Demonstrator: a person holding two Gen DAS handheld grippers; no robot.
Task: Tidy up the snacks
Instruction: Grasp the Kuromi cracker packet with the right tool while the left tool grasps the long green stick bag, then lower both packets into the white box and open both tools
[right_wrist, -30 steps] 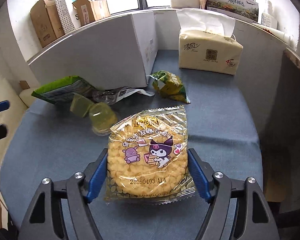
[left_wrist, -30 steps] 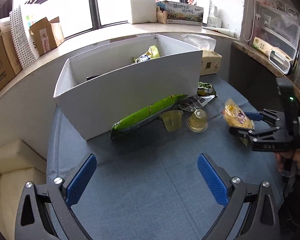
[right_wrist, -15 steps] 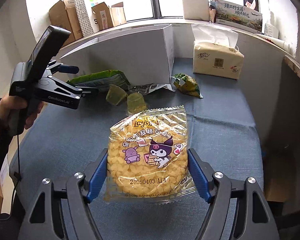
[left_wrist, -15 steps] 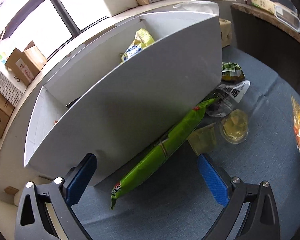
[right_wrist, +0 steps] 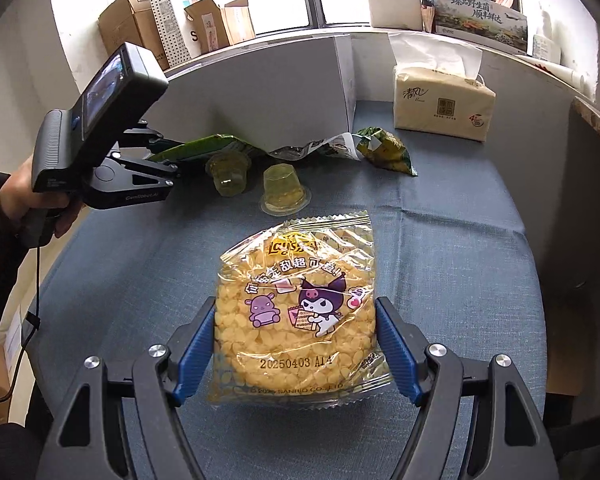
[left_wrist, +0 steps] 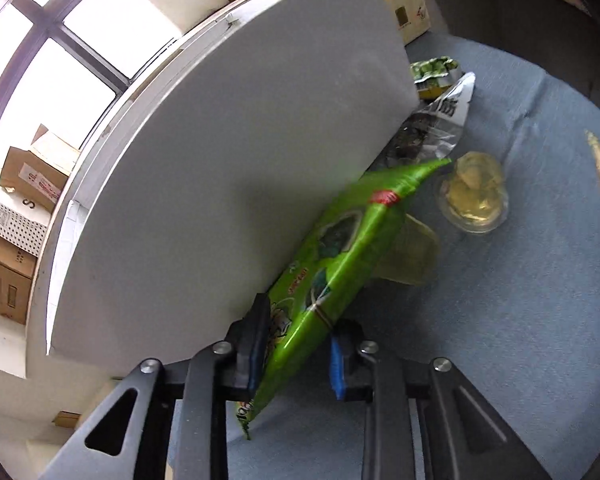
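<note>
1. Leaning against the white box point(left_wrist: 228, 168) at frame centre, the long green packet point(left_wrist: 340, 264) runs diagonally from lower left to upper right.
2. The left gripper point(left_wrist: 296, 350) has just closed on its lower end.
3. The right gripper point(right_wrist: 296, 346) clamps the yellow snack bag point(right_wrist: 300, 312), bottom centre.

The long green snack bag point(left_wrist: 340, 256) is glossy plastic film catching highlights, and it leans on the matt, smooth white cardboard box point(left_wrist: 228, 168) filling the left of the left wrist view. In the lower middle of the right wrist view the clear crinkly cellophane pack of yellow puffed snacks point(right_wrist: 300, 312) shines, lying over the blue-grey woven tablecloth point(right_wrist: 452, 248), which looks matt and slightly rough. At upper right sits the beige soft-plastic tissue pack point(right_wrist: 440, 104); both translucent yellow jelly cups point(right_wrist: 282, 192) are smooth plastic.
</note>
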